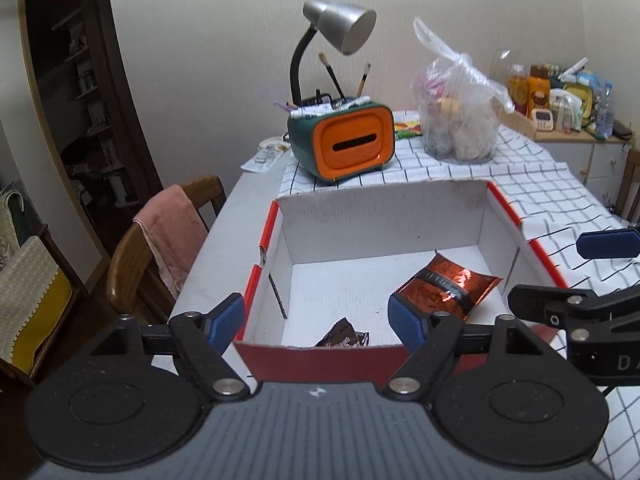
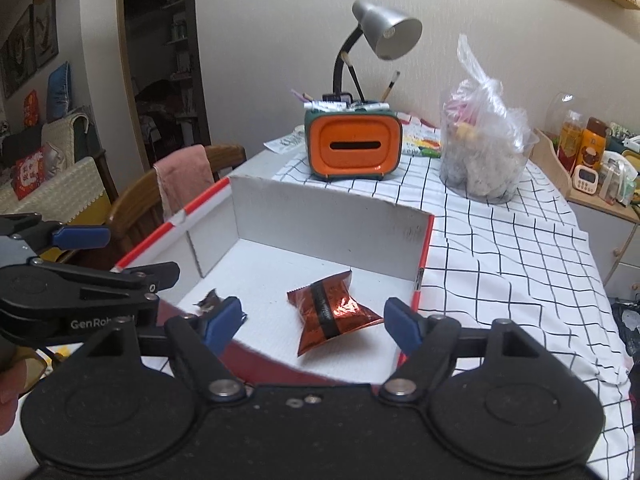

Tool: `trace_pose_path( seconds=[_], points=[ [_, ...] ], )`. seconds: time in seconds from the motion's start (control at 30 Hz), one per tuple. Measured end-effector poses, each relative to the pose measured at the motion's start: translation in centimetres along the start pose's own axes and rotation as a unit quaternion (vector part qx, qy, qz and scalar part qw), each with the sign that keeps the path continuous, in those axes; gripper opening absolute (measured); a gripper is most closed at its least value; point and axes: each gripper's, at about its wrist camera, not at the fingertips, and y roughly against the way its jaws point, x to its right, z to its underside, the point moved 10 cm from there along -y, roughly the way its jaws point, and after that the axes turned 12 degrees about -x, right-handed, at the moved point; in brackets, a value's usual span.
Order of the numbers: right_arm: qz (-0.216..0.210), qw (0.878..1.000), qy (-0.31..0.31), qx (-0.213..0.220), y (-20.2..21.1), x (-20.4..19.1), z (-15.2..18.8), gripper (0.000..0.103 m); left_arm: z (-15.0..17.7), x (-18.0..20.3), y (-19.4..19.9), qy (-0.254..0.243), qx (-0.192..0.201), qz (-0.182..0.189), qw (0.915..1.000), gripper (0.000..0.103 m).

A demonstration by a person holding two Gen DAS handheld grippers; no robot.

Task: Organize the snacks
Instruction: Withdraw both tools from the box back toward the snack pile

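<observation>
- snack packet: glossy crinkled copper foil
- box: matt white cardboard, scuffed
- tablecloth: checked cloth, creased
- desk lamp shade: brushed metal
- bag: clear thin plastic
- chair: polished wood

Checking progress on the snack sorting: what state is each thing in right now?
Left gripper: open, empty.
Right gripper: open, empty.
Cardboard box: open-topped, holds two packets.
Copper snack packet: lying flat in box.
Dark snack packet: in box, near front wall.
</observation>
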Motion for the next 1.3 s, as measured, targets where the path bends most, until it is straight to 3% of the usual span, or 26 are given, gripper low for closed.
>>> trace_pose_path(
  seconds=[0.37,0.6,0.67,0.73,1.3],
  points=[
    [-0.02,1.0,0.004,0.018,4.9,-1.9,2.5,0.088,2.9,-1.3,5.0,0.015,0.025,0.016,0.9995,0.085],
    [-0.039,0.999,0.018,0.014,6.7,-3.9,5.7,0.089,5.3,-1.7,7.4,0.018,0.039,0.03,0.9986,0.094],
    [-0.046,0.999,0.02,0.013,7.1,-4.4,6.5,0.099,6.1,-1.9,7.9,0.02,0.039,0.035,0.9984,0.096],
    [-0.053,0.998,0.02,0.014,7.5,-4.8,7.3,0.103,7.0,-2.1,8.1,0.02,0.036,0.04,0.9984,0.099],
    [-0.11,0.989,0.08,-0.056,6.3,-8.3,17.3,0.103,17.9,-5.3,4.8,0.034,-0.084,0.054,0.9945,0.1]
  ],
)
